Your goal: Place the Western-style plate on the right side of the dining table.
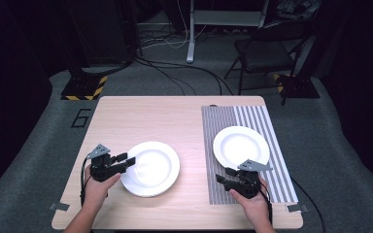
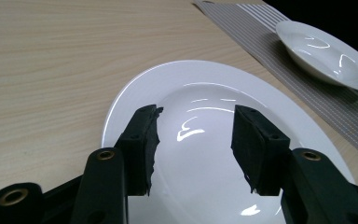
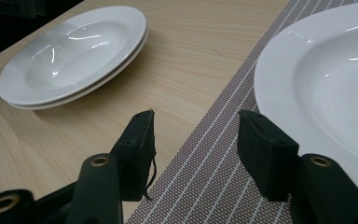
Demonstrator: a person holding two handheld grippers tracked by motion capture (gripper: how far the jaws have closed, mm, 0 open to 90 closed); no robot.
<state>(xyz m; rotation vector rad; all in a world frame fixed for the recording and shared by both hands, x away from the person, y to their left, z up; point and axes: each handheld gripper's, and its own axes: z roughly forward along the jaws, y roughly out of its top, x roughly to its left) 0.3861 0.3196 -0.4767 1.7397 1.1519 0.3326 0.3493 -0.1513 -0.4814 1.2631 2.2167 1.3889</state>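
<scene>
Black left tool (image 2: 196,140) open over glossy round plate (image 2: 223,98).

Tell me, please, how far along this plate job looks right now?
Already done, it seems: one plate lies on the striped mat. In hand: the open left gripper reaches over the rim of the stacked plates on the bare table, nothing gripped. The right gripper hovers open above the mat. Left: gripping and moving a plate, presumably.

Stacked plates (image 1: 151,168) left on table (image 1: 175,116); single plate (image 1: 241,146) right on placemat (image 1: 272,182).
</scene>
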